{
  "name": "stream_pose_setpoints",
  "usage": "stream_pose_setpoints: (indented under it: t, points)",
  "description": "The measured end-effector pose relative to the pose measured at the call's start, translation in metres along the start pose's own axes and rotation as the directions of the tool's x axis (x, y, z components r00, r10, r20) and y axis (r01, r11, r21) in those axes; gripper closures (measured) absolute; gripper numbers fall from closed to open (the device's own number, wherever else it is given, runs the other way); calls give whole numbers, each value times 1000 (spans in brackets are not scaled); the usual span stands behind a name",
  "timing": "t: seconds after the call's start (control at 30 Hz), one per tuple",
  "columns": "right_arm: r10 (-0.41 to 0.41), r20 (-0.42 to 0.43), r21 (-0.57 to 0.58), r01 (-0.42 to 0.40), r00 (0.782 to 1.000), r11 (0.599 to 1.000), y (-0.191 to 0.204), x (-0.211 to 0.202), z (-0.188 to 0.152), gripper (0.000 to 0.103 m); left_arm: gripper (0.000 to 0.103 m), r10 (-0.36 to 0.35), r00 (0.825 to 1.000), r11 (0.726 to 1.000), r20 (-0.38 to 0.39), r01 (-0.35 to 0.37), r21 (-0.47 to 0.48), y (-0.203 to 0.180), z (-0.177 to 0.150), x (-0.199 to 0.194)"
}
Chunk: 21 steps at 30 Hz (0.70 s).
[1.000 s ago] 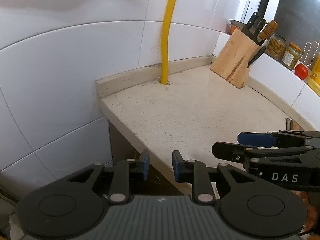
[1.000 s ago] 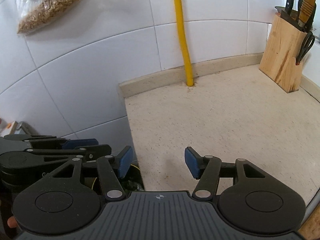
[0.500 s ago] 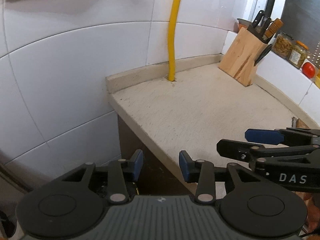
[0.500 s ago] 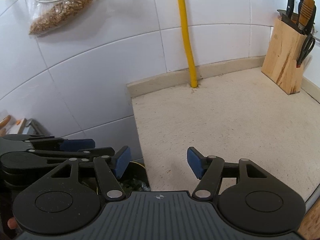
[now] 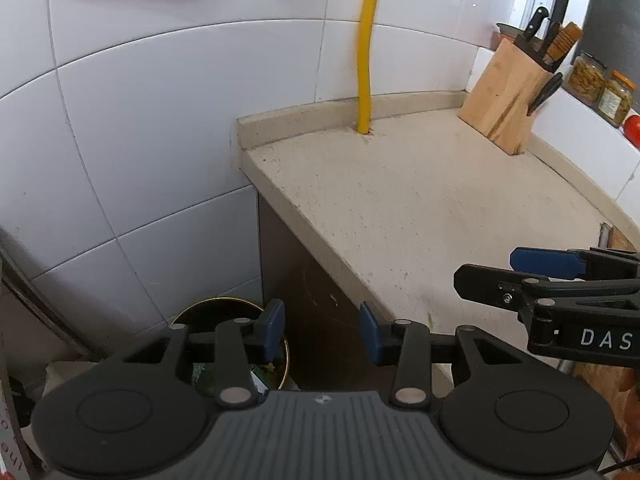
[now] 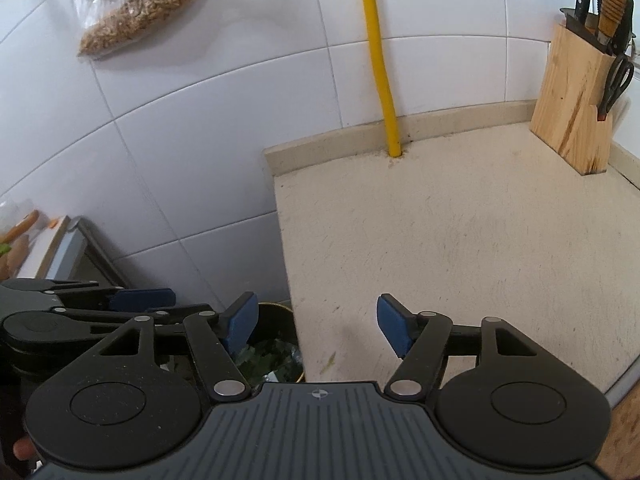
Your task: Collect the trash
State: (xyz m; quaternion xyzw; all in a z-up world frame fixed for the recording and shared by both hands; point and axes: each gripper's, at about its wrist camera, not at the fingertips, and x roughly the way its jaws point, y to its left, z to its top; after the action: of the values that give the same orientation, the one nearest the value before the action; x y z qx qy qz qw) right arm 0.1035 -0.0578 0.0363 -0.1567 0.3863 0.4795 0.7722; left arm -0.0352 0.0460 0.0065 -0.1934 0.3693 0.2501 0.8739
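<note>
A round dark bin with a yellow rim (image 5: 224,308) stands on the floor left of the beige counter (image 5: 420,200); green scraps and wrappers lie inside it, also seen in the right wrist view (image 6: 272,356). My left gripper (image 5: 322,334) is open and empty, above the bin's right side and the counter's edge. My right gripper (image 6: 316,326) is open and empty, over the counter's left front corner. Each gripper shows in the other's view: the right one (image 5: 540,272), the left one (image 6: 120,300). A small green scrap (image 6: 330,360) lies on the counter.
A yellow pipe (image 5: 366,60) rises from the counter at the tiled wall. A wooden knife block (image 5: 508,112) stands at the back right, with jars (image 5: 600,88) and a tomato beyond. A bag of grain (image 6: 136,20) hangs on the wall. A metal shelf (image 6: 68,248) stands left.
Both grippers have pulled back and to the left, away from the counter, bringing the bin into view below. The left gripper's jaws have opened wider.
</note>
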Motion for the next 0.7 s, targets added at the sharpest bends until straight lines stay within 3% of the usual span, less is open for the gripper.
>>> stream_pose_setpoints:
  t: [0.13,0.7]
  points:
    - [-8,4,3,8,1000,1000,8,-5,-7,28,60,-10,1000,1000,11,10,-2,5,-8,-10]
    - [-68,29,3,68,997,998,59,-21,-33,25,47,-37,999,999,23,36,16,39,-33,-40]
